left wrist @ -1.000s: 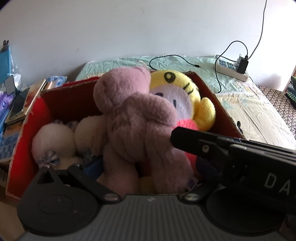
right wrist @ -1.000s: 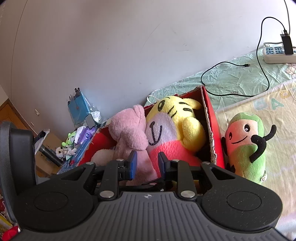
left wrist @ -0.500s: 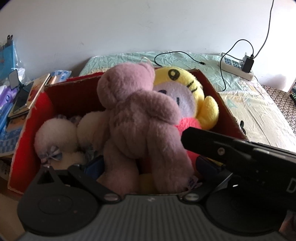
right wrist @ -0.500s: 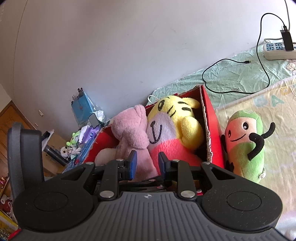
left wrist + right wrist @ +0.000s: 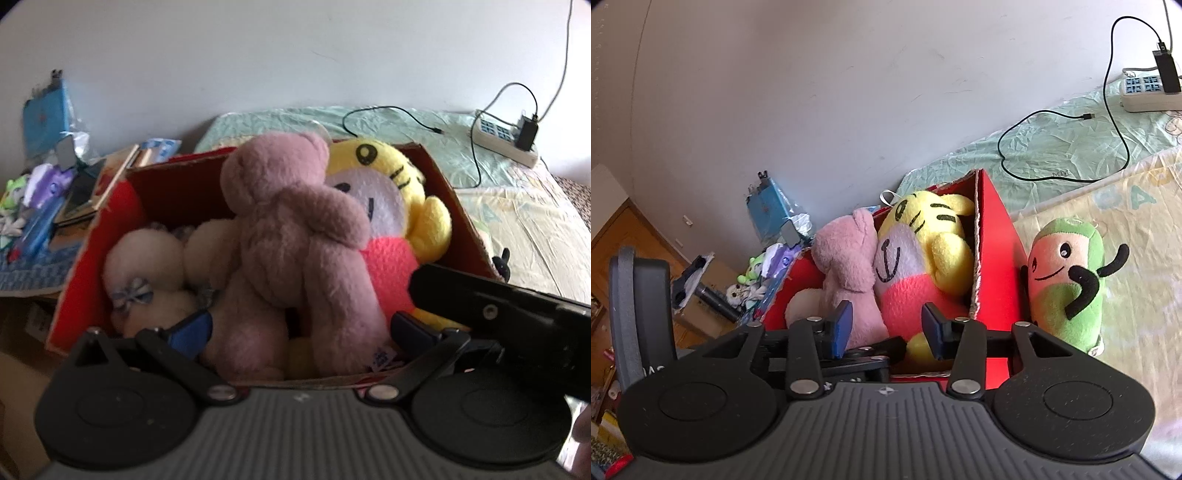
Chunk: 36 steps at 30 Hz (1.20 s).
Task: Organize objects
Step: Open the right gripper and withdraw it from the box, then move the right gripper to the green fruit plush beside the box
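My right gripper (image 5: 884,330) has spread open, like the left gripper (image 5: 301,326) straddling the pink bear (image 5: 295,236) in the red box (image 5: 454,206) (soft, light; I'd pinch its torso).

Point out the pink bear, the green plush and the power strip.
pink bear (image 5: 295,236), left wrist view, its back.
green plush (image 5: 1067,295), right wrist view, its belly.
power strip (image 5: 1145,90), right wrist view, its socket face.
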Each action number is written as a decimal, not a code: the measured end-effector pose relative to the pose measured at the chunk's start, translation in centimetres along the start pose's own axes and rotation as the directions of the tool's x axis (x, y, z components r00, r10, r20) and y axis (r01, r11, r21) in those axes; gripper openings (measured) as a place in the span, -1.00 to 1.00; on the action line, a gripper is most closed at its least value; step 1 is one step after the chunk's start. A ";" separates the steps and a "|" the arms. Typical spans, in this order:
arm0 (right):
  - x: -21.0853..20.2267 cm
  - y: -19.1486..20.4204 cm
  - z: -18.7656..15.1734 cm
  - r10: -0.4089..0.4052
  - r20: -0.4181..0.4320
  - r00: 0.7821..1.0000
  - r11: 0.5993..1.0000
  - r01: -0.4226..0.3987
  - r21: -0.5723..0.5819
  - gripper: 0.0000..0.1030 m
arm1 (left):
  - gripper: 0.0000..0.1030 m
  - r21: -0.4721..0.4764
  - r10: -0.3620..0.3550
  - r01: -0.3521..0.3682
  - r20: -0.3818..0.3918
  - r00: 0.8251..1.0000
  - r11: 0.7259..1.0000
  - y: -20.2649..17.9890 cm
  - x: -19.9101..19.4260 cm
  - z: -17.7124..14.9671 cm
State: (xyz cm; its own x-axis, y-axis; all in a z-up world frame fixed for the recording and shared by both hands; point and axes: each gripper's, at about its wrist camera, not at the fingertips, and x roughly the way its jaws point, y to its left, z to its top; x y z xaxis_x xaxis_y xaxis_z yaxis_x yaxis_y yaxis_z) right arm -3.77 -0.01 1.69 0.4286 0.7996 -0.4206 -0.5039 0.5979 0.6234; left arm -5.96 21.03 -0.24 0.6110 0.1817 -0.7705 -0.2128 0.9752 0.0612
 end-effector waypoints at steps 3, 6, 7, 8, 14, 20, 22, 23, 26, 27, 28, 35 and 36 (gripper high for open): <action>-0.8 -0.3 0.5 0.030 -0.005 1.000 1.000 -0.030 -0.006 -0.11 | 0.99 -0.028 0.037 -0.037 0.007 0.999 0.999 -0.1 -1.0 0.2; -1.5 -0.6 0.9 0.066 -0.013 0.998 0.998 -0.066 -0.018 -0.11 | 0.99 -0.049 0.071 -0.070 0.013 0.997 0.996 -0.3 -2.3 0.3; -1.7 -0.7 1.0 0.076 -0.016 0.997 0.997 -0.076 -0.021 -0.11 | 0.99 -0.057 0.080 -0.079 0.017 0.997 0.995 -0.4 -2.7 0.3; -1.9 -0.9 1.1 0.087 -0.018 0.996 0.996 -0.088 -0.021 -0.11 | 0.99 -0.063 0.089 -0.087 0.021 0.996 0.994 -0.5 -3.1 0.2; -2.8 -1.8 1.5 0.152 -0.050 0.987 0.988 -0.154 -0.029 -0.11 | 0.99 -0.082 0.137 -0.133 0.041 0.990 0.988 -1.7 -5.5 -0.4; -3.5 -3.4 1.5 0.198 -0.088 0.976 0.980 -0.199 -0.008 -0.12 | 0.99 -0.113 0.152 -0.148 0.030 0.988 0.983 -2.6 -6.7 -1.6; -3.9 -4.0 1.5 0.209 -0.094 0.973 0.978 -0.210 -0.001 -0.12 | 0.98 -0.120 0.149 -0.146 0.022 0.989 0.982 -3.1 -7.0 -2.0; -4.1 -4.3 1.5 0.214 -0.097 0.972 0.977 -0.215 0.003 -0.12 | 0.98 -0.123 0.147 -0.144 0.016 0.989 0.982 -3.3 -7.0 -2.3; -4.7 -5.2 1.5 0.231 -0.105 0.967 0.973 -0.230 0.020 -0.13 | 0.98 -0.135 0.126 -0.125 0.000 0.992 0.983 -4.0 -7.0 -3.0; -4.8 -5.5 1.4 0.235 -0.109 0.966 0.972 -0.234 0.026 -0.13 | 0.98 -0.140 0.114 -0.114 -0.006 0.993 0.984 -4.1 -6.9 -3.3; -4.9 -5.9 1.3 0.236 -0.112 0.965 0.972 -0.234 0.032 -0.13 | 0.98 -0.146 0.101 -0.101 -0.011 0.995 0.984 -4.4 -6.9 -3.6; -5.2 -8.6 0.6 0.214 -0.132 0.968 0.975 -0.203 0.088 -0.13 | 0.98 -0.114 0.029 -0.034 -0.047 0.998 0.993 -7.3 -5.2 -5.5; -5.2 -9.1 0.5 0.208 -0.136 0.969 0.976 -0.195 0.098 -0.13 | 0.97 -0.105 0.021 -0.026 -0.050 0.999 0.994 -7.8 -4.9 -5.7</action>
State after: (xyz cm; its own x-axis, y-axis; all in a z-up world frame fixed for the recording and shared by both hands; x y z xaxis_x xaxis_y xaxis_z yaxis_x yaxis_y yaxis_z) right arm -1.02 -9.62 -1.46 0.2089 0.9063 -0.3675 -0.5022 0.4219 0.7549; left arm -11.63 11.83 -0.51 0.5676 0.1954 -0.7998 -0.3076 0.9514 0.0141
